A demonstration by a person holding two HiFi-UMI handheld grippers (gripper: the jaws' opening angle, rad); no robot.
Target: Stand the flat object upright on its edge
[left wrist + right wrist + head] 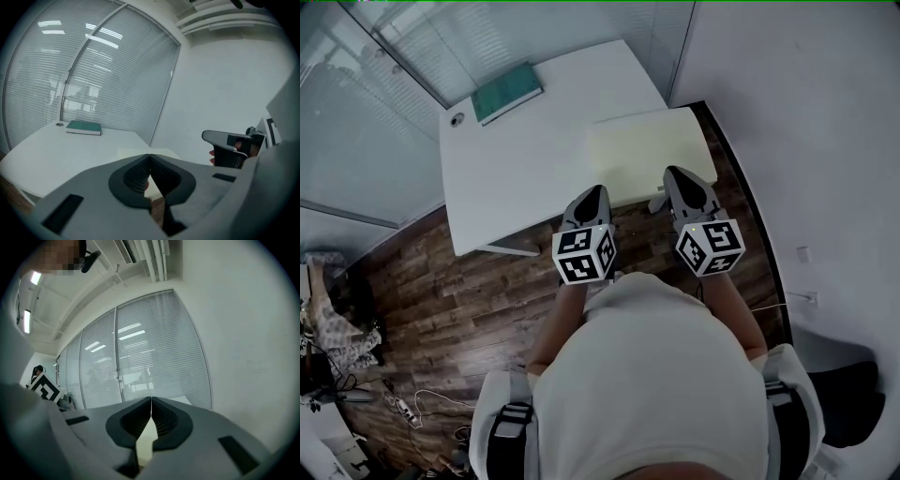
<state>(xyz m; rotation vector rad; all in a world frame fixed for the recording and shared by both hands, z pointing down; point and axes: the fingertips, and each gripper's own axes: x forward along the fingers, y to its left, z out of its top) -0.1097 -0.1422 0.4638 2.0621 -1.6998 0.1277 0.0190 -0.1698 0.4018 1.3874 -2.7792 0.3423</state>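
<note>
**Both tools clenched and empty at the near edge; book flat at the far left corner**

A white counter point(516, 178) is seen from above, with a green book point(506, 92) lying flat on its cover near the far left corner. The book's long side runs roughly along the far edge. It is not touched by either tool. A small round grommet point(457, 119) is set in the counter just beside the book, toward the left edge. A pale yellow pad point(647, 150) lies flat over the near right corner.

The left tool point(596, 192) is held at the near edge, its tip by the near left corner of the pad. In the left gripper view its jaws are seen pressed together point(149, 159) with nothing between them. The book point(84, 127) shows well beyond them, toward the far edge.

The right tool point(675, 174) is held at the near edge too, its tip over the near side of the pad. Whether it touches the pad cannot be told. In the right gripper view its jaws are closed tip to tip point(151, 401) and nothing is gripped. Only blinds behind glass and a white wall are seen ahead of it.

The two tools are side by side and apart. The marker cubes point(583, 255) sit nearest the person. Dark wood floor point(441, 309) shows below the near edge.
</note>
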